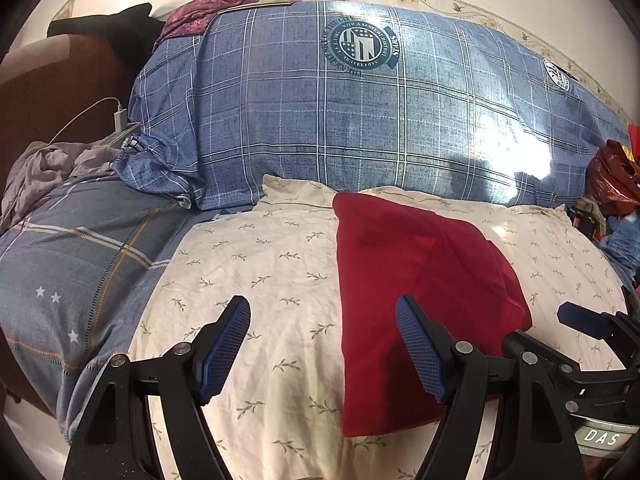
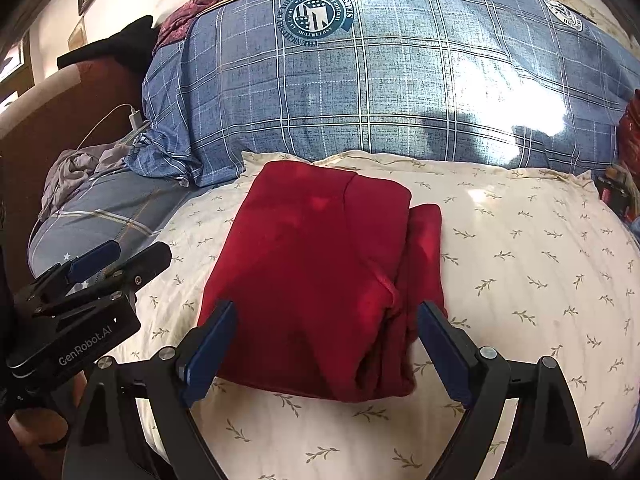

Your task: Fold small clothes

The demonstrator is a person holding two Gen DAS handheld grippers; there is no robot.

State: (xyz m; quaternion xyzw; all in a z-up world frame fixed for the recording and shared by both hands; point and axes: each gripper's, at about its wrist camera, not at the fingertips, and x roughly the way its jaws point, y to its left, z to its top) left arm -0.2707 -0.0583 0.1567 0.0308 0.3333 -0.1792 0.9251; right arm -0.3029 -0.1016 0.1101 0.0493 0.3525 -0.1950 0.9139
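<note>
A red garment (image 2: 320, 260) lies folded into a thick rectangle on a cream pillow with a leaf print (image 2: 520, 260). My right gripper (image 2: 326, 312) hovers open over the garment's near end, one finger beyond each side edge, and the pads do not press on it. My left gripper (image 1: 322, 312) is open over the cream pillow (image 1: 260, 260), just left of the red garment (image 1: 420, 300), with nothing between its fingers. The right wrist view shows the left gripper (image 2: 132, 256) at the far left. The right gripper (image 1: 548, 328) appears at the right edge of the left wrist view.
A big blue plaid pillow (image 1: 360, 120) lies behind the cream one. A grey-blue sheet (image 1: 80, 260), crumpled grey cloth (image 1: 44, 168) and a white charger with its cable (image 1: 120, 118) are on the left. Red bags and clutter (image 1: 612, 180) sit at the right.
</note>
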